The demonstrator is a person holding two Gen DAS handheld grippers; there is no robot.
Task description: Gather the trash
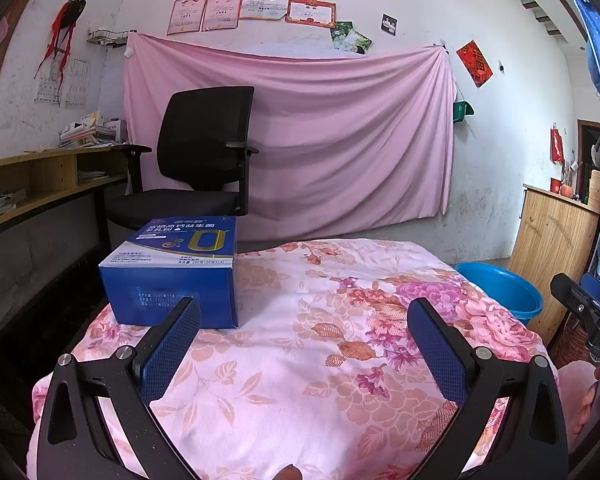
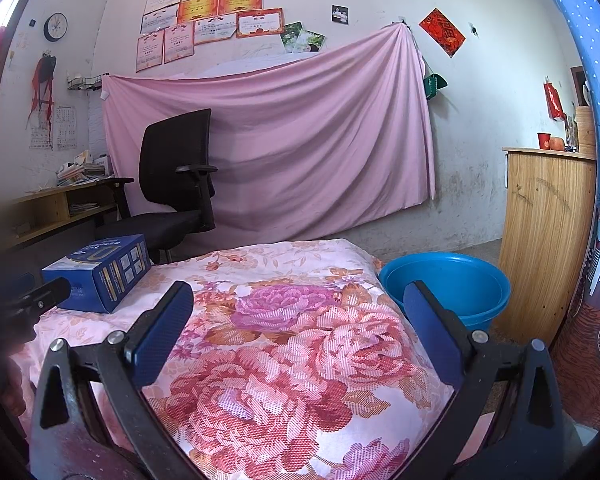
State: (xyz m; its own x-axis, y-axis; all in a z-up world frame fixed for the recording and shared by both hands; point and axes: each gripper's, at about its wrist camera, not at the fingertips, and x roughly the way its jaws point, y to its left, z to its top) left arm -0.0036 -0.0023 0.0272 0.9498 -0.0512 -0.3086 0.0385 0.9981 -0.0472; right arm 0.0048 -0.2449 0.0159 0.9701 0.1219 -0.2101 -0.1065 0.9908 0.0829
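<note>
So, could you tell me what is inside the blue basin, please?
The blue basin shows only bare inner wall; its bottom is hidden behind the near rim and the floral cloth.

A flowered pink quilt point(image 2: 300, 344) spreads beneath and ahead of the tongs, a black office chair point(image 1: 204, 156) stands beyond it to the left before a hanging pink sheet point(image 1: 340, 132) — and a wooden cabinet point(image 2: 548, 236) rises far right.

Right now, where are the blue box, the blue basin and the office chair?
blue box point(image 1: 172, 280), left wrist view, front face.
blue basin point(image 2: 452, 280), right wrist view, inner wall.
office chair point(image 1: 204, 136), left wrist view, mesh backrest.
</note>
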